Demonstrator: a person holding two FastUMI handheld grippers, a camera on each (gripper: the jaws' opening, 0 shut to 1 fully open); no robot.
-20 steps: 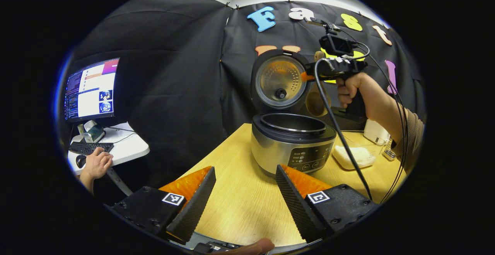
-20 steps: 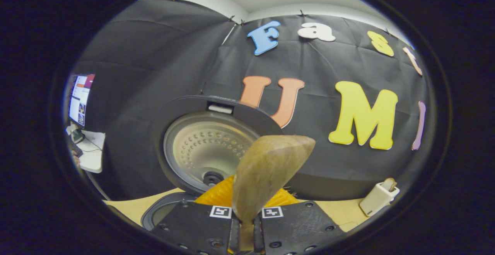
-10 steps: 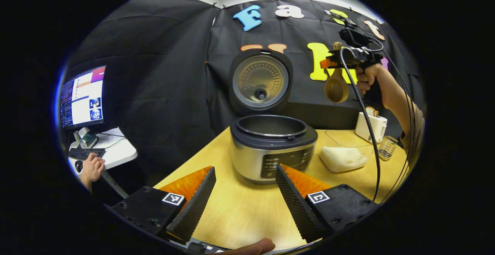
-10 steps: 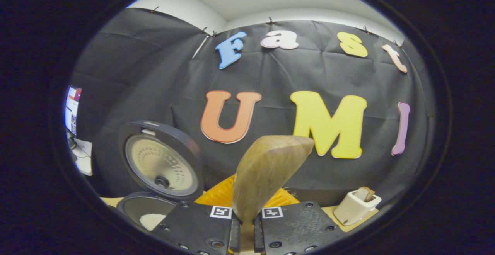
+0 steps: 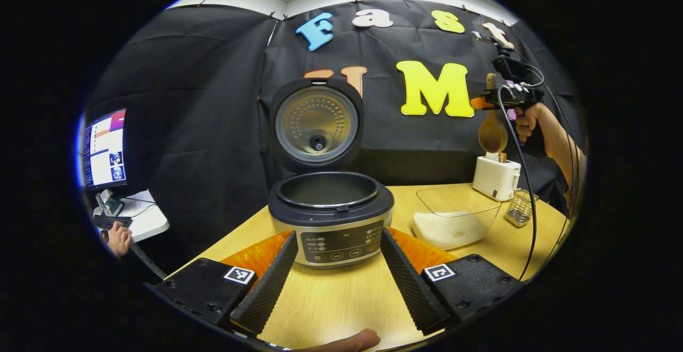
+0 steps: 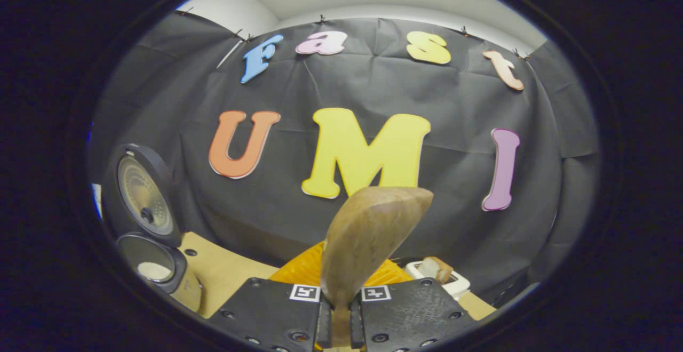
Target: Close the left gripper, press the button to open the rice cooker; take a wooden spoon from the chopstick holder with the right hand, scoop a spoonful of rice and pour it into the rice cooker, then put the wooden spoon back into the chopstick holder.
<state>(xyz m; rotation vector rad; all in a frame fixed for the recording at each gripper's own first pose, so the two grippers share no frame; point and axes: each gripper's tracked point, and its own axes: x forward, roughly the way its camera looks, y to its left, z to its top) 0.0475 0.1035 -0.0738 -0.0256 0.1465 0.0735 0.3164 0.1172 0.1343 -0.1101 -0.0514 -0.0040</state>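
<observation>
The rice cooker (image 5: 331, 218) stands on the wooden table with its lid (image 5: 316, 124) raised; a patch of white rice (image 6: 152, 270) lies in its pot. My left gripper (image 5: 336, 272) is open in front of the cooker, one finger on each side of its control panel, nothing between them. My right gripper (image 5: 488, 101) is held high at the right, shut on the handle of the wooden spoon (image 5: 492, 133), whose bowl hangs just above the white chopstick holder (image 5: 496, 177). In the right gripper view the spoon (image 6: 368, 240) stands up from the shut fingers, with the holder (image 6: 435, 277) just beyond.
A glass bowl of rice (image 5: 453, 224) sits right of the cooker, a small wire basket (image 5: 520, 210) beside it. Another wooden utensil stands in the holder. Off the table's left are a monitor (image 5: 104, 146) and a white desk with a person's hand (image 5: 118, 234).
My right gripper has carried the spoon to the right, from beside the cooker's lid to above the white holder. The left gripper has stayed open while its view swung right.
</observation>
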